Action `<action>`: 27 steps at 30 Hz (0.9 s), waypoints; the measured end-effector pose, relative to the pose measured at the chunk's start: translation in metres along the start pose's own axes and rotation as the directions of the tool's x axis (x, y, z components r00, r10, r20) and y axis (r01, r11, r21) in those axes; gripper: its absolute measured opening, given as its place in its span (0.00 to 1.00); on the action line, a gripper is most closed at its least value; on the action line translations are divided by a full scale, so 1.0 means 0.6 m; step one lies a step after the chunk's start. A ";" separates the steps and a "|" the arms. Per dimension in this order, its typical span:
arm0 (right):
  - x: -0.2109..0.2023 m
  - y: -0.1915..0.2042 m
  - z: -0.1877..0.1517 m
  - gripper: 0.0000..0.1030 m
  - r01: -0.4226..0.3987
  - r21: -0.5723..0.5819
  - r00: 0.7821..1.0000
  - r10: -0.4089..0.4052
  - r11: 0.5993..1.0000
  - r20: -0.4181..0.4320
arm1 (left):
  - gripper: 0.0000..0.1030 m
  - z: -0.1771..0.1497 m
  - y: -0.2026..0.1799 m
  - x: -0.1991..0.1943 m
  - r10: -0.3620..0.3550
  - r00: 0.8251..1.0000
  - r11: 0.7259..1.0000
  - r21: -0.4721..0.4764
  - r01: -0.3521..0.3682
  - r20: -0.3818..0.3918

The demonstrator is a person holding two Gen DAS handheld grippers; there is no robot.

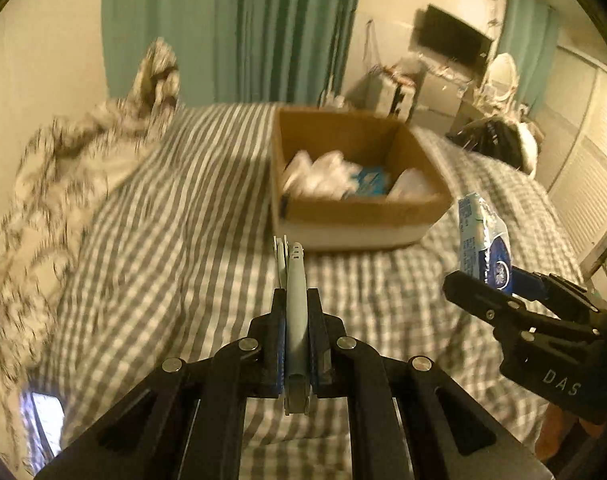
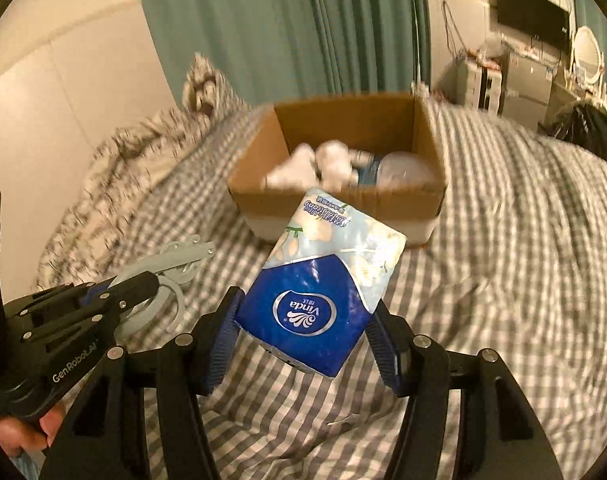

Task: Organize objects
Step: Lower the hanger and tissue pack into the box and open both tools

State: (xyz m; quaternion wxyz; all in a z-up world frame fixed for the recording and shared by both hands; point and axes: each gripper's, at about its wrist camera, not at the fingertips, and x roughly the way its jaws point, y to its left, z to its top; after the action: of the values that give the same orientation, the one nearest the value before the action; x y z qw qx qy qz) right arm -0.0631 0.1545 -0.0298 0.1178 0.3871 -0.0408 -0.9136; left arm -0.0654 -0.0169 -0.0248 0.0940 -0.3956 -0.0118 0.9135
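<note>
Two grippers clamped, left gripper (image 1: 296, 312) on grey hanger (image 1: 295, 300), right gripper (image 2: 305, 316) on tissue pack (image 2: 323, 280), cardboard box (image 2: 335, 196) holding white packets (image 2: 323, 164)

cardboard box (image 1: 355, 184), 12 o'clock in both views: contents smeared by blur; white bundles and a blue pack, kinds unreadable. near wall hides their lower parts.
patterned blanket (image 1: 63, 184), 9 o'clock, left wrist view: pattern blurred, cut by the frame's edge.
grey plastic item (image 1: 295, 320) in left gripper (image 1: 296, 312): seen edge-on, lower end hidden between the fingers.
tissue pack (image 2: 319, 280): small print illegible; lower sides covered by right gripper (image 2: 303, 320) pads.
</note>
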 end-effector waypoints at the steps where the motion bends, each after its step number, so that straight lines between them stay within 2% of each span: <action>1: -0.016 -0.004 0.013 0.58 -0.004 0.001 1.000 0.004 1.000 0.021 | 0.08 0.011 -0.007 -0.009 -0.005 1.000 1.000 0.010 0.005 0.015; 6: -0.058 -0.022 0.078 0.58 0.009 -0.012 0.995 -0.008 1.000 0.097 | 0.08 0.082 -0.043 -0.032 -0.033 0.996 0.998 0.050 0.029 0.084; 12: -0.055 -0.051 0.165 0.58 0.007 -0.008 0.990 -0.005 1.000 0.143 | 0.08 0.166 -0.070 0.006 -0.049 0.992 0.997 0.066 0.042 0.112; 20: 0.063 -0.094 0.269 0.58 0.041 -0.014 0.994 -0.039 0.999 0.103 | 0.08 0.248 -0.056 0.134 -0.042 0.996 0.999 0.024 0.040 0.073; 24: 0.138 -0.123 0.285 0.58 0.024 0.017 0.998 -0.025 1.000 0.066 | 0.08 0.261 -0.045 0.212 -0.039 0.999 0.999 0.018 0.039 0.029; 27: 0.180 -0.136 0.282 0.61 0.012 0.025 0.998 -0.013 1.000 0.057 | 0.08 0.256 -0.046 0.247 -0.047 0.999 0.999 0.028 0.047 0.013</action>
State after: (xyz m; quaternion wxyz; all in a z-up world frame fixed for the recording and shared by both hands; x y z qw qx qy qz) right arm -0.2719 0.2041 -0.0006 0.1061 0.3624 -0.0531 -0.9244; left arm -0.2711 0.0449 -0.0235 0.1208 -0.3875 -0.0089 0.9139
